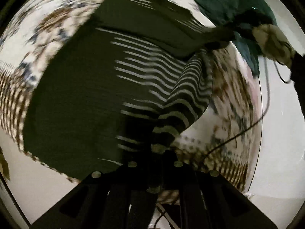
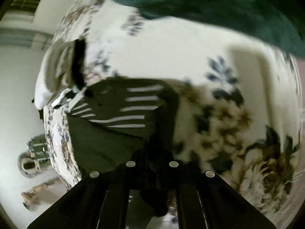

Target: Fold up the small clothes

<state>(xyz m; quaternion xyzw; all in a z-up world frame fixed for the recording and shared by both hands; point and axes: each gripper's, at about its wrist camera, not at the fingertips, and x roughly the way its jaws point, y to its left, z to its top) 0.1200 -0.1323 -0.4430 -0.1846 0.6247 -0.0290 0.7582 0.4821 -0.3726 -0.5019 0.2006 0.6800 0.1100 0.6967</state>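
A: Two grippers, both clamped on one striped garment (image 1: 95, 95). Is that what you are reading too?

B: Yes. In the left wrist view the left gripper (image 1: 155, 164) is pinching a striped corner at about 6 o'clock, jaws together on the cloth. The dark garment is spreading up toward 11 o'clock over the floral bedspread (image 1: 38, 28).

A: And the other side?

B: The right gripper (image 2: 152, 165) is holding a dark bunch of the same fabric at 6 o'clock in its own view, jaws shut on it. From the left view, that gripper is showing at about 2 o'clock, with a hand (image 1: 272, 40) behind it gripping the far corner, so the top edge is hanging stretched between the two.

A: Everything is smeared.

B: Heavy blur, so I am guessing the cloth is being carried across the bed. A teal cloth (image 2: 209, 2) is lying at 12 to 1 o'clock, apart from the striped piece.

A: Which step, then?

B: Probably the start of a fold or a spread: the garment is partly lifted, partly resting on the bedspread. Next, I think, both corners are needing to travel together and come down level, keeping the edge taut so no crease is getting trapped.
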